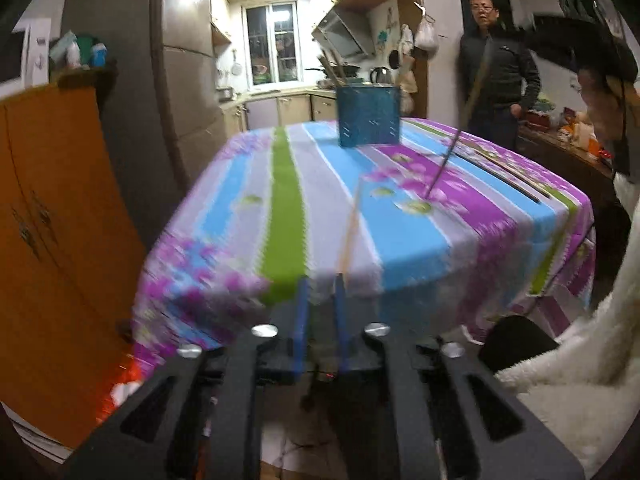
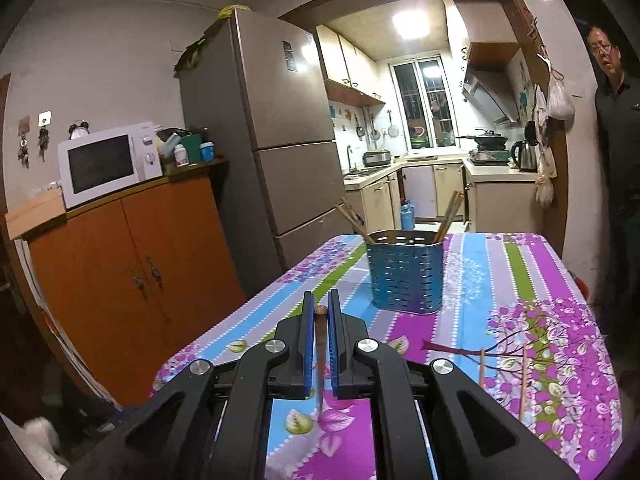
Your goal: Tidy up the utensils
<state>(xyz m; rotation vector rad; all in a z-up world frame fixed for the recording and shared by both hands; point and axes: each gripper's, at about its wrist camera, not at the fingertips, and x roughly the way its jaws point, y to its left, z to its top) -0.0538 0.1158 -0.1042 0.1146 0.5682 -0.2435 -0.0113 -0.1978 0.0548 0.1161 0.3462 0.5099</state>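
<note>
A blue perforated utensil holder [image 2: 405, 272] stands on the striped floral tablecloth [image 2: 520, 280] with several chopsticks [image 2: 354, 220] leaning in it. It also shows at the table's far end in the left wrist view [image 1: 368, 116]. My right gripper [image 2: 320, 310] is shut on a dark brown chopstick [image 2: 321, 356], held above the table short of the holder. My left gripper [image 1: 322, 280] is shut on a light wooden chopstick [image 1: 352, 228] that points up over the table's near edge. Loose chopsticks lie on the cloth [image 2: 522, 384] [image 1: 500, 172].
An orange cabinet [image 2: 132, 276] with a microwave [image 2: 108, 164] stands left of the table, beside a tall fridge [image 2: 272, 132]. A man [image 1: 496, 68] stands at the far right. A person in a white fleece sleeve [image 1: 592, 352] is at the right edge.
</note>
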